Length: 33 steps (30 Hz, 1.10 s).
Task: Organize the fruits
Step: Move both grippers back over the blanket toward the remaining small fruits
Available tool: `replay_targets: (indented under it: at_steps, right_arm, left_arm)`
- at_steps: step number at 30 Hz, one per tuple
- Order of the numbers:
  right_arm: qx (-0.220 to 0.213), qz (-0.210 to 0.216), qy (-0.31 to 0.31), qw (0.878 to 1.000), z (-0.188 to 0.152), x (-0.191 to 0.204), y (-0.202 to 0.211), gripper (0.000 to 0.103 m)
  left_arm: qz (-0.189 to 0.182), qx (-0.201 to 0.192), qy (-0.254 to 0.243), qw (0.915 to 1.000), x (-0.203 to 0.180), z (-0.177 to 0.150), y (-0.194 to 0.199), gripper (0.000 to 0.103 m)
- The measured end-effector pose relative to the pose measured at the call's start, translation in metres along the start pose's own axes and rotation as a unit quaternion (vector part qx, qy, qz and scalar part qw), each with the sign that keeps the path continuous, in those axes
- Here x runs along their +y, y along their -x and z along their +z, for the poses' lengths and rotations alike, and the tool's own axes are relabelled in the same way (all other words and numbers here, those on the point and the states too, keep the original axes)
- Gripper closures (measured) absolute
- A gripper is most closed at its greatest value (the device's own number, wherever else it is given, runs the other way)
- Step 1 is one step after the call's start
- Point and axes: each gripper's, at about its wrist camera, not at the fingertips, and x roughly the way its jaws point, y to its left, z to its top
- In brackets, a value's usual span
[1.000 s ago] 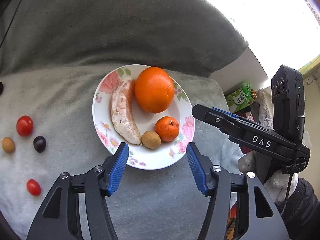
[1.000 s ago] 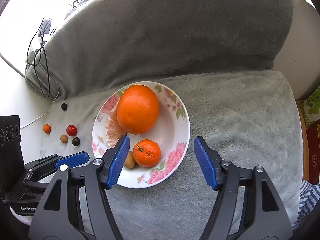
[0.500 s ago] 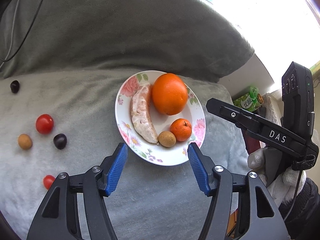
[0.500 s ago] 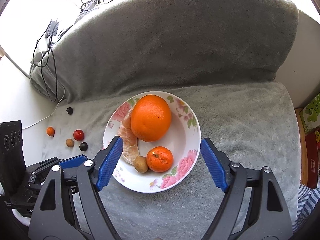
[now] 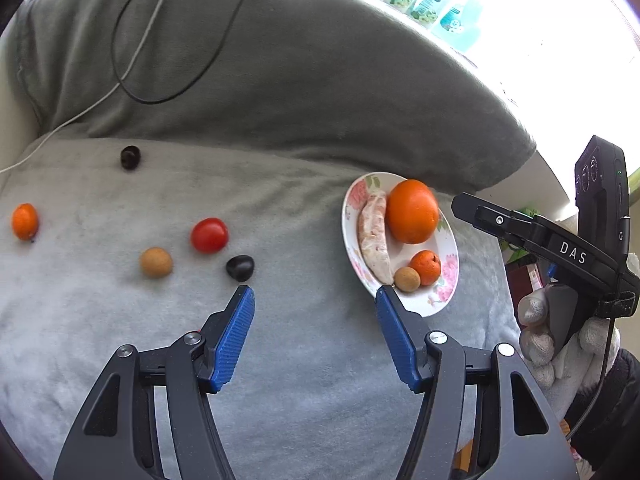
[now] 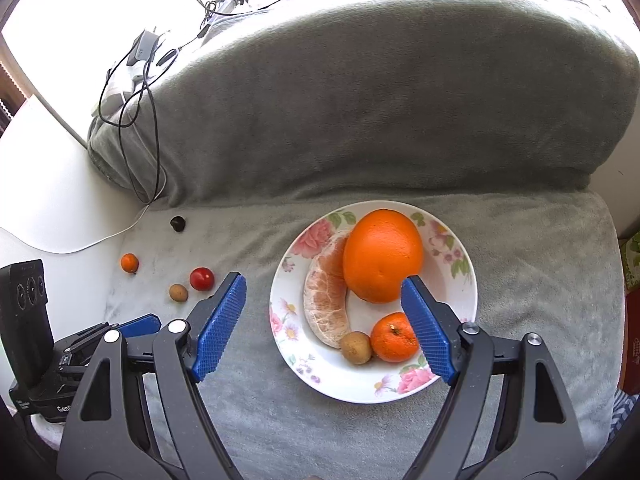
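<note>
A floral plate (image 6: 460,304) (image 5: 448,300) on the grey blanket holds a big orange (image 6: 382,254), a peeled pomelo segment (image 6: 324,304), a small mandarin (image 6: 394,336) and a brown longan (image 6: 356,347). Loose on the blanket to its left lie a red tomato (image 5: 209,235), a brown longan (image 5: 156,263), a dark fruit (image 5: 240,267), another dark fruit (image 5: 130,157) and a small orange fruit (image 5: 25,221). My left gripper (image 5: 314,294) is open and empty above the blanket, just right of the dark fruit. My right gripper (image 6: 322,280) is open and empty above the plate's left part.
A grey cushioned backrest (image 6: 380,100) rises behind the blanket. Cables (image 6: 136,92) lie over its left end, and a white cable (image 5: 100,92) runs down it. Boxes (image 6: 632,264) stand at the far right. The white surface (image 6: 40,184) borders the blanket on the left.
My left gripper has swung left, away from the plate and over the loose fruits. My right gripper has pulled back and shifted left relative to the plate. Both stay open.
</note>
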Motion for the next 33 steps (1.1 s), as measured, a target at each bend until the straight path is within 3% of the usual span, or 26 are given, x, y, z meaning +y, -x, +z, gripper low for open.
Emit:
replay_targets:
  at_steps: [8, 17, 30, 33]
  right_arm:
    - [0.013, 0.027, 0.042, 0.999, 0.005, 0.040, -0.015, 0.021]
    - [0.035, 0.046, 0.081, 0.995, 0.007, 0.075, -0.038, 0.021]
    - [0.072, 0.067, 0.119, 0.988, 0.006, 0.117, -0.084, 0.021]
    - [0.082, 0.067, 0.120, 0.987, 0.005, 0.124, -0.096, 0.026]
  left_arm:
    - [0.025, -0.017, 0.034, 0.9990, 0.047, -0.018, 0.023, 0.041]
    - [0.043, -0.011, 0.049, 0.9978, 0.068, -0.041, 0.024, 0.041]
    - [0.065, -0.028, 0.074, 0.9948, 0.108, -0.035, 0.025, 0.048]
    - [0.073, -0.031, 0.075, 0.9940, 0.122, -0.031, 0.028, 0.048]
